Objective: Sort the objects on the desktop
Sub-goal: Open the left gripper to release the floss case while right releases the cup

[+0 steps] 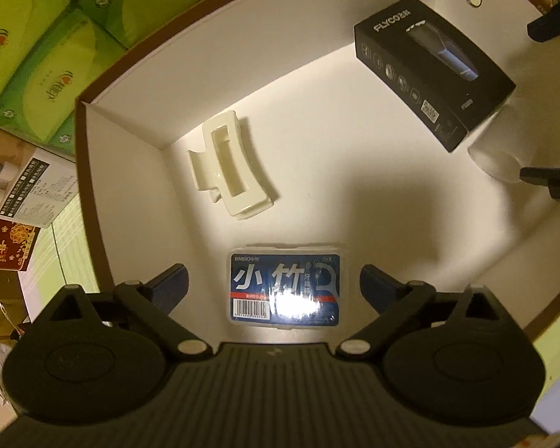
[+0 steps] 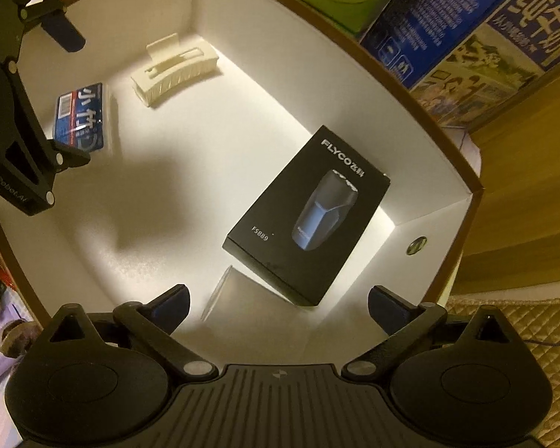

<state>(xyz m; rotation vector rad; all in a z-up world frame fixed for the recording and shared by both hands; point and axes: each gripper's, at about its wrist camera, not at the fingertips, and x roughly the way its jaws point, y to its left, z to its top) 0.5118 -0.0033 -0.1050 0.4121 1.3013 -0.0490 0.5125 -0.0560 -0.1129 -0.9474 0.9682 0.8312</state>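
A white box with a brown rim (image 1: 89, 171) holds three things. A blue floss-pick case (image 1: 284, 289) lies between the open fingers of my left gripper (image 1: 274, 285), which does not touch it. A cream hair claw clip (image 1: 229, 168) lies beyond it. A black FLYCO shaver box (image 1: 433, 71) sits at the far right. In the right wrist view my right gripper (image 2: 278, 304) is open and empty above the shaver box (image 2: 310, 212). The clip (image 2: 175, 69) and the floss case (image 2: 80, 115) show at upper left, next to the left gripper (image 2: 65, 93).
Green tissue packs (image 1: 37, 37) and printed cartons (image 1: 22, 190) stand outside the box on the left. Blue and green cartons (image 2: 466, 22) stand beyond the box wall (image 2: 429, 246). A quilted tan surface (image 2: 522, 321) lies at right. A pale translucent object (image 1: 500, 156) sits by the shaver box.
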